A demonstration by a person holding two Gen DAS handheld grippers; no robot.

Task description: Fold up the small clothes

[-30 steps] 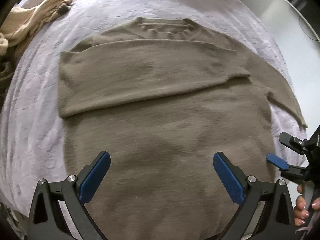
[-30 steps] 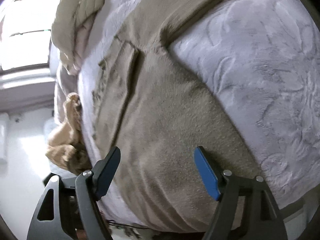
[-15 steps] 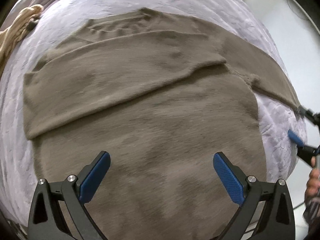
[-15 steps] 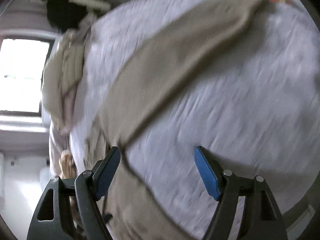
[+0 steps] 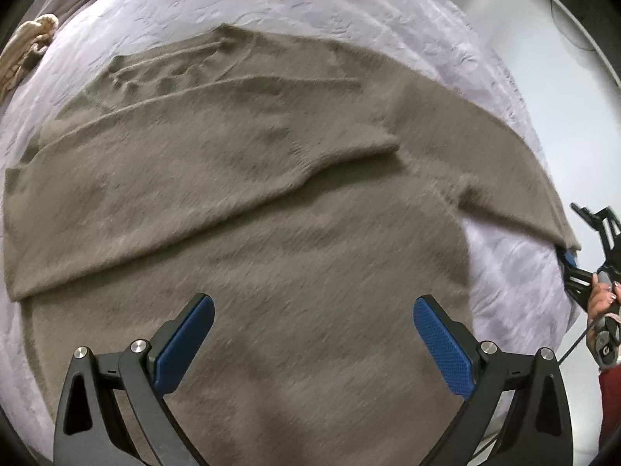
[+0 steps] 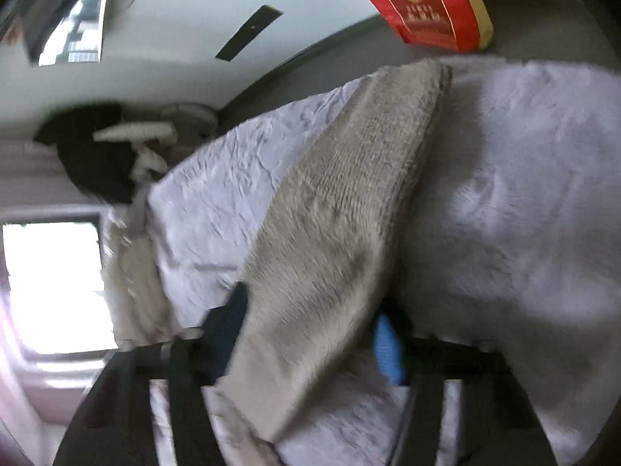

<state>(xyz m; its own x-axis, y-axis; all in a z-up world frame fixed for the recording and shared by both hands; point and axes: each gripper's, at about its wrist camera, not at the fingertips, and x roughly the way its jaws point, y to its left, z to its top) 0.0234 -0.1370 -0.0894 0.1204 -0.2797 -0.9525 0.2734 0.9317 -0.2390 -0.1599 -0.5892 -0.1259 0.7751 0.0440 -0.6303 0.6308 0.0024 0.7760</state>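
Right wrist view: the right gripper has its two blue-padded fingers on either side of the sweater's outstretched sleeve, whose knit cuff end lies between them; the picture is blurred, so I cannot tell whether the pads actually pinch it. The sleeve runs away from the fingers across a pale lilac bedspread. Beyond the bed, a red carton shows at the top edge.

In the left wrist view, the left gripper is spread wide with nothing between its fingers, hovering over the lower body of the taupe sweater. The sweater lies flat on the bedspread, one sleeve folded across its chest. At the far right a hand holds the other gripper at the stretched sleeve's cuff.
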